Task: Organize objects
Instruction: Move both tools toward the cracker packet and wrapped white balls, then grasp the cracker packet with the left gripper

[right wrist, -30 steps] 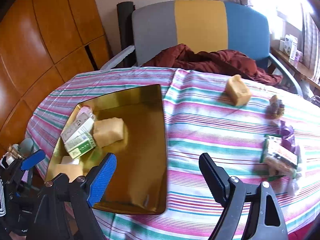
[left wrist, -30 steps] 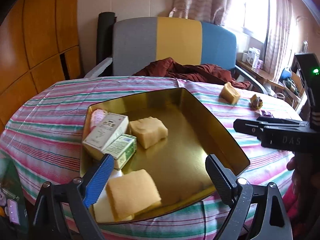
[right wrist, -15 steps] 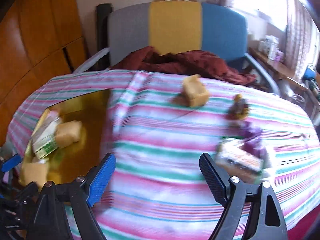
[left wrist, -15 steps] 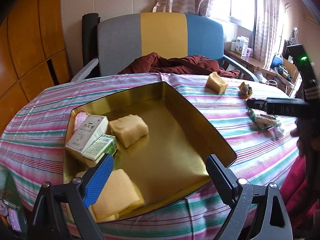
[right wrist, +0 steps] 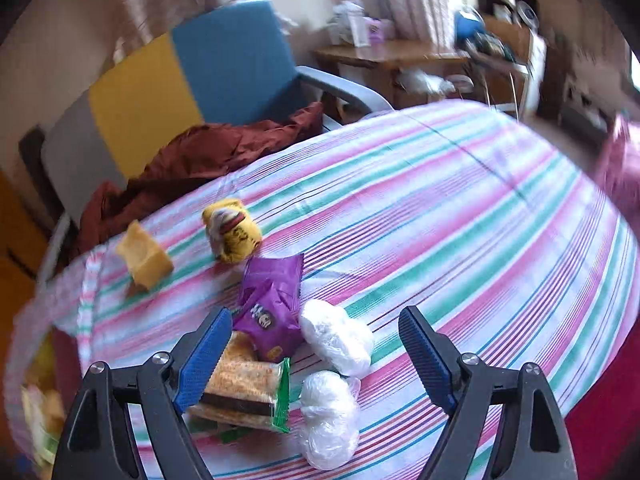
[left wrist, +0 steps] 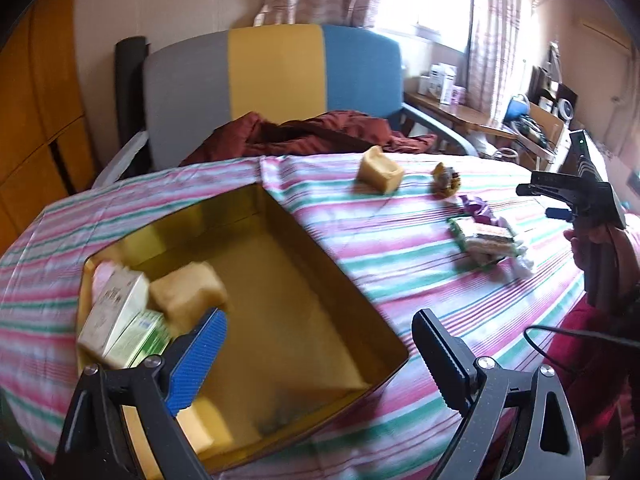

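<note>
Right gripper [right wrist: 312, 356] has its jaws wide apart and empty, hanging over the snack cluster on the striped tablecloth [right wrist: 460, 216]: green-edged biscuit pack [right wrist: 244, 390], purple wrapper [right wrist: 272, 312], two white plastic-wrapped lumps [right wrist: 336, 336], so my read is it's lining up the next pick. Left gripper [left wrist: 320, 352] is also spread wide with nothing in it, parked over the gold tin tray [left wrist: 352, 280], which already holds boxes [left wrist: 120, 320] and a tan block [left wrist: 188, 292], probably soap or sponge, too blurred to call. Another tan block [left wrist: 378, 170] and a yellow packet [right wrist: 232, 234] sit apart on the cloth, not yet collected.
</note>
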The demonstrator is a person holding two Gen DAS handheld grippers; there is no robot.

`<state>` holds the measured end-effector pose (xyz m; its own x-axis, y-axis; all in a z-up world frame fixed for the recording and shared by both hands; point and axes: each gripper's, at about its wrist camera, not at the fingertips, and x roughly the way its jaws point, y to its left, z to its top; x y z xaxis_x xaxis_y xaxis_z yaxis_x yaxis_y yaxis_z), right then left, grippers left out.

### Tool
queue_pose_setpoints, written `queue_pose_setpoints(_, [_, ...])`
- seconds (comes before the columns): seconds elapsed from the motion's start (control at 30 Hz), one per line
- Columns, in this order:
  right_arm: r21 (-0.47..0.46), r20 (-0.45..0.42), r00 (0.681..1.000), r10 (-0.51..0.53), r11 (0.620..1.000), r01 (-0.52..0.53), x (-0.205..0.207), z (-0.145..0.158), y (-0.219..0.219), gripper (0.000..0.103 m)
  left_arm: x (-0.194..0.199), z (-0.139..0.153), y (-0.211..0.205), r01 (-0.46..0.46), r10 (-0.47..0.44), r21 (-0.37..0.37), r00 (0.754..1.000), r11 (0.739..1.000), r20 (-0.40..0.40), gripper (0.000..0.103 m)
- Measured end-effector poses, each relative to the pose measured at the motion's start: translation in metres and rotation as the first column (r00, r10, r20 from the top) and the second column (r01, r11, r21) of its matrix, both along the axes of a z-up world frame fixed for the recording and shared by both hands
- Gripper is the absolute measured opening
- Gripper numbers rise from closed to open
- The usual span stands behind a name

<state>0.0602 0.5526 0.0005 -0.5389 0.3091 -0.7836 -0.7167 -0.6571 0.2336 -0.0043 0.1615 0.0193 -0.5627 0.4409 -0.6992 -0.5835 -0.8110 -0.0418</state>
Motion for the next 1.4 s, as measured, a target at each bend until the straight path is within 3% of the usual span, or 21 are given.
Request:
queue_pose_setpoints(0.23, [-0.122,-0.033,0.999,-0.02,0.992,0.015,0.007,-0.009,0.014,0.087,-0.017,0.001,0.042,0.054,-0.056,0.034,0.996,0.998,0.073,0.094])
queue_pose_setpoints(0.5, [-0.249,-0.061,0.992,-0.113,0.964,0.094,0.021,-0.024,0.037,0.087,-0.025,-0.012,0.084,0.109,-0.107,-0.002,0.987,0.994,0.12,0.094])
queue_pose_setpoints(0.7, [-0.27,-0.037,0.995,-0.089,0.96,0.076,0.016,-0.03,0.034,0.087,-0.021,-0.018,0.127,0.203,-0.199,-0.07,0.978,0.977,0.06,0.094])
queue_pose_setpoints(0.83, [-0.286,-0.027,0.996,-0.083,0.956,0.072,0.015,-0.033,0.035,0.087,-0.012,-0.021,0.165,0.331,-0.335,-0.147,0.942,0.932,-0.003,0.094])
queue_pose_setpoints(1.07, [-0.321,-0.034,0.997,-0.074,0.945,0.06,0.016,-0.036,0.037,0.087,0.004,-0.033,0.23,0.551,-0.575,-0.25,0.818,0.796,-0.028,0.094])
queue_pose_setpoints(1.27, [-0.368,-0.056,0.995,-0.082,0.928,0.055,0.019,-0.04,0.042,0.087,-0.001,-0.052,0.275,0.588,-0.63,-0.33,0.776,0.738,-0.028,0.094])
queue_pose_setpoints(1.4, [-0.394,-0.064,0.993,-0.094,0.917,0.062,0.021,-0.043,0.046,0.087,-0.005,-0.067,0.297,0.63,-0.674,-0.364,0.739,0.687,0.007,0.094])
